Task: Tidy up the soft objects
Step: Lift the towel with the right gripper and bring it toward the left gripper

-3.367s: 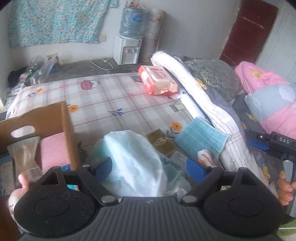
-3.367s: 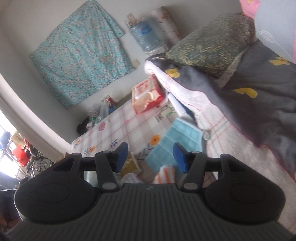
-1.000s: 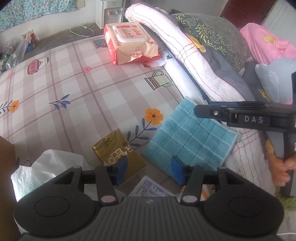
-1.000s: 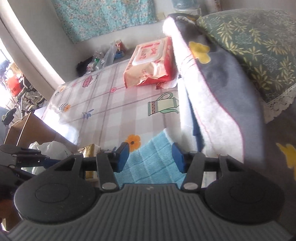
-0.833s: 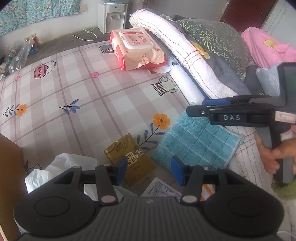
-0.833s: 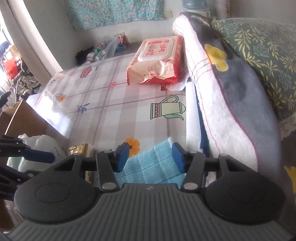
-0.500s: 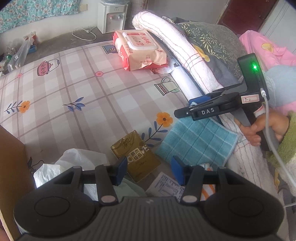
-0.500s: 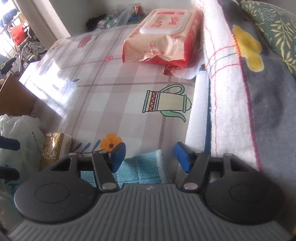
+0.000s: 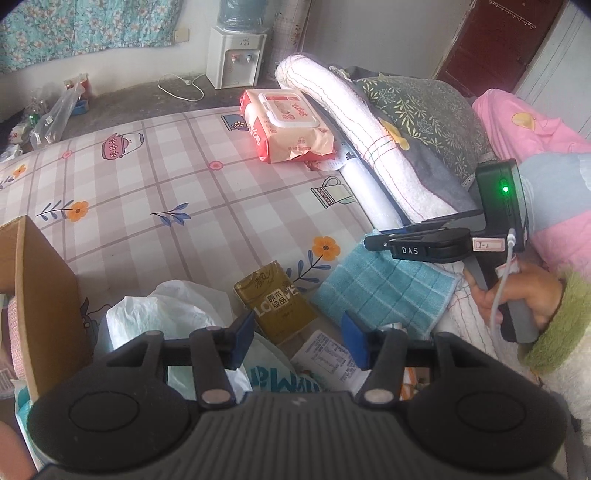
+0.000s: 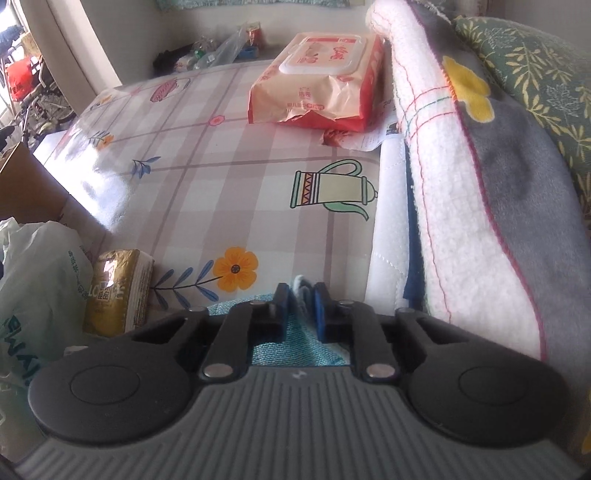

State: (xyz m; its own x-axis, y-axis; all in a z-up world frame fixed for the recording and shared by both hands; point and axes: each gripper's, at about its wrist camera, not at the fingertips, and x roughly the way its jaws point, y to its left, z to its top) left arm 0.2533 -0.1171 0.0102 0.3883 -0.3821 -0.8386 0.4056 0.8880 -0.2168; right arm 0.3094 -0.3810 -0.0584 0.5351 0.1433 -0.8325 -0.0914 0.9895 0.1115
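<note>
A home bedroom; plaid teapot-print mattress sheet (image 9: 155, 192), rolled white-and-grey blanket (image 9: 373, 140), green leaf-patterned pillow (image 9: 424, 110); white water dispenser (image 9: 234, 55) by the wall; floral turquoise wall cloth (image 9: 88, 29).

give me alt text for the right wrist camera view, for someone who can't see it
The right tool is shut on the far edge of a blue cloth lying on a plaid printed mat. Beyond sit a gold tissue pack at left, a wet wipes pack farther back, and a rolled blanket along the right.
</note>
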